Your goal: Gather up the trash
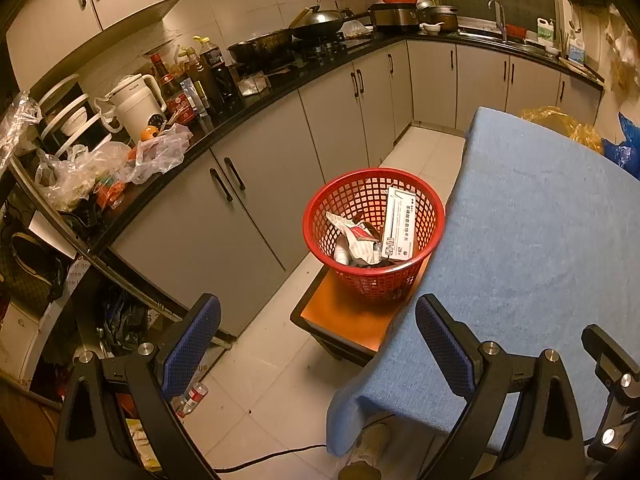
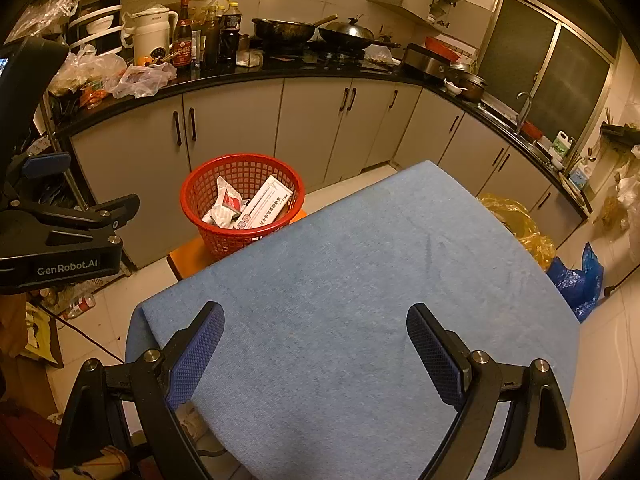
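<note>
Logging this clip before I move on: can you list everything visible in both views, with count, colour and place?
basket: one, red, on the orange stool beside the table
long box: one, white, leaning inside the basket
wrappers: several, white, crumpled in the basket
stool: one, orange top, under the basket
tablecloth: one, blue, bare, covering the table
woks: two, dark, on the stove
kettle: one, white, on the counter
sauce bottles: several, dark, beside the kettle
plastic bags: several, clear, left end of the counter
bottle: one, clear, lying on the floor
left hand-held gripper: open, empty
right hand-held gripper: open, empty
</note>
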Tool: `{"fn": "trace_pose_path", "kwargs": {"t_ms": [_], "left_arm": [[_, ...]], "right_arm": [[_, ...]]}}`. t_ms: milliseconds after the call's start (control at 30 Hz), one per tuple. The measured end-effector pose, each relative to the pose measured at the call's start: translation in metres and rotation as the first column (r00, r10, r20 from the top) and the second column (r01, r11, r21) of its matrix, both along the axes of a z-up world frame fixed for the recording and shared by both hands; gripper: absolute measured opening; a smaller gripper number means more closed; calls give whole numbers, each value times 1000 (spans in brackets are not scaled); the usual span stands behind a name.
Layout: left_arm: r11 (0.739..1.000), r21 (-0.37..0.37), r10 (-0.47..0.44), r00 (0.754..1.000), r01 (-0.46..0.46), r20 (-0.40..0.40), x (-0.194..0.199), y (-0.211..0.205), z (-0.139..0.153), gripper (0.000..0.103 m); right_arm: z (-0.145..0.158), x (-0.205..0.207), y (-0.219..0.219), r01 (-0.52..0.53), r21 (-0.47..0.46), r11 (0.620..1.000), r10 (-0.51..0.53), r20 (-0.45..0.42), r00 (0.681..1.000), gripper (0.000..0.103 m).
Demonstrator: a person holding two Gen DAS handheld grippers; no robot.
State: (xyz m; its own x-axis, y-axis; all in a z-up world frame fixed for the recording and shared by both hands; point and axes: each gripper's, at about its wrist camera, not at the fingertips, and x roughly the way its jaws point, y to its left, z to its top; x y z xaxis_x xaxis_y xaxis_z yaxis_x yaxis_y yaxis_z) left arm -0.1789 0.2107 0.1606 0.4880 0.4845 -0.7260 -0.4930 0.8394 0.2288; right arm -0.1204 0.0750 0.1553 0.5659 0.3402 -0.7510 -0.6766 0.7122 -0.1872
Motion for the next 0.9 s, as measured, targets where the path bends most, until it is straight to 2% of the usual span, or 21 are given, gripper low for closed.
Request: {"fn": "trace_pose_path", "kwargs": {"t_ms": [400, 500, 667, 800, 900], "left_arm": [[999, -16, -28, 999, 28, -28, 5, -6, -13, 97], [998, -21, -57, 998, 56, -39, 10, -15, -16, 97], [987, -50, -156, 985, 152, -76, 24, -43, -28, 97], [960, -134, -261, 958, 246, -115, 40, -75, -46, 97], [914, -247, -356, 928, 321, -112, 56, -102, -63, 97]], "right_arm": [[-8, 0, -8, 23, -11, 1000, -23, -20, 1000, 95], [-12, 2, -17, 53, -9, 999, -53, -35, 998, 95], [-26, 12, -52, 148, -11, 989, -149, -91, 985, 95], [-46, 22, -102, 285, -24, 958, -285, -149, 947, 95], [-61, 28, -142, 394, -48, 918, -396, -148, 906, 95]]}}
